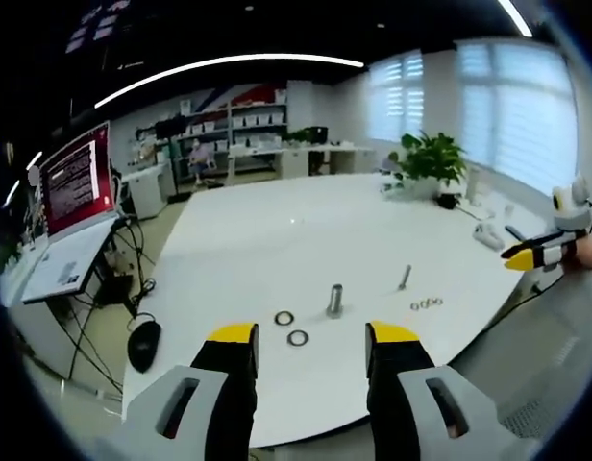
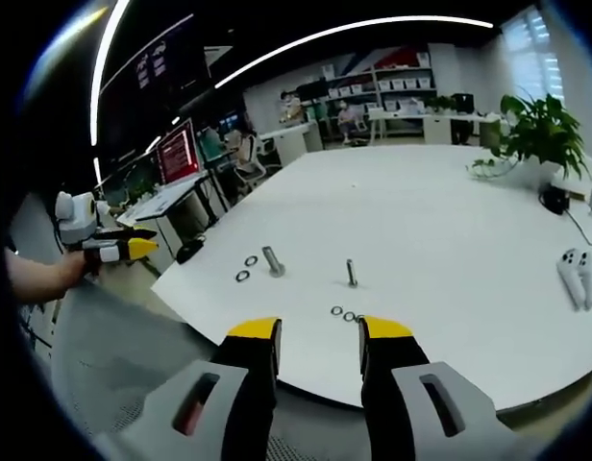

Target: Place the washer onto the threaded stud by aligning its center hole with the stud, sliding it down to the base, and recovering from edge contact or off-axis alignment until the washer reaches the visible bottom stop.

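Observation:
A thick threaded stud [image 1: 334,300] [image 2: 273,260] stands upright on the white table [image 1: 277,240] [image 2: 421,221], with two washers [image 1: 290,327] [image 2: 246,268] lying beside it. A thinner stud [image 1: 404,278] [image 2: 351,273] stands further along, with smaller washers [image 1: 427,303] [image 2: 346,314] near it. My left gripper [image 1: 310,338] hovers open above the table's near edge, short of the thick stud, with nothing between its jaws. My right gripper [image 2: 318,331] is open and empty, just off the table edge near the small washers. Each gripper appears in the other's view [image 1: 536,255] [image 2: 113,250], held by a hand.
A potted plant [image 1: 429,158] [image 2: 536,130] and a white controller [image 2: 575,277] [image 1: 488,235] sit on the table's far side. A laptop with a red screen [image 1: 77,182] stands on a side desk, cables and a dark mouse-like object [image 1: 144,344] on the floor below it.

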Motion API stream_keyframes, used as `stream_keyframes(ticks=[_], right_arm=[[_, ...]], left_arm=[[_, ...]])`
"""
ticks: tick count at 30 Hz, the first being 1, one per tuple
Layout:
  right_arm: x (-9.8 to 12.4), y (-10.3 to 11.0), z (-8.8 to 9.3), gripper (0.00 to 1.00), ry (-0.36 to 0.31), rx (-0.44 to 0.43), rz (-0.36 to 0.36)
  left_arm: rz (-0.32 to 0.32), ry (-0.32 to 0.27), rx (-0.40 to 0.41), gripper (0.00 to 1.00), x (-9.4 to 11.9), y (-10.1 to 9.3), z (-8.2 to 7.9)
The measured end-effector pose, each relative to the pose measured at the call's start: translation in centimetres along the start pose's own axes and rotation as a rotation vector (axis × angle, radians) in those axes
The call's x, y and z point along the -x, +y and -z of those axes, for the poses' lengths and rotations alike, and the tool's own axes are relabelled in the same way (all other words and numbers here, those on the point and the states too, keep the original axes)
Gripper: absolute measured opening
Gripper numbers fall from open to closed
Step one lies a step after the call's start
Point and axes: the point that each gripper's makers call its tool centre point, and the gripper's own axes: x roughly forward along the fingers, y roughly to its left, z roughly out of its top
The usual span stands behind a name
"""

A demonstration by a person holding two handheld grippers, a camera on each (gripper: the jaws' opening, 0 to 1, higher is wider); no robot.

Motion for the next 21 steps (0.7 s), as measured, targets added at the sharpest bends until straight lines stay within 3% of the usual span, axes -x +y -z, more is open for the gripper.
stream_keyframes(ticks=[5, 8, 21], right_arm=[[0.25, -0.36, -0.24, 0.35, -0.022, -0.025, 0.003], [0.11, -0.13, -0.31, 0.35, -0.019, -0.009, -0.001], [-0.14, -0.11, 0.08, 0.35, 0.011, 0.0, 0.004]], left_arm=[[0.0, -0.016, -0.011, 0.43, 0.07, -0.21, -0.33], [0.001, 0.003, 0.001, 0.43, -0.18, -0.04, 0.09], [0.033, -0.035, 0.039, 0.43, 0.17, -0.6, -0.68]])
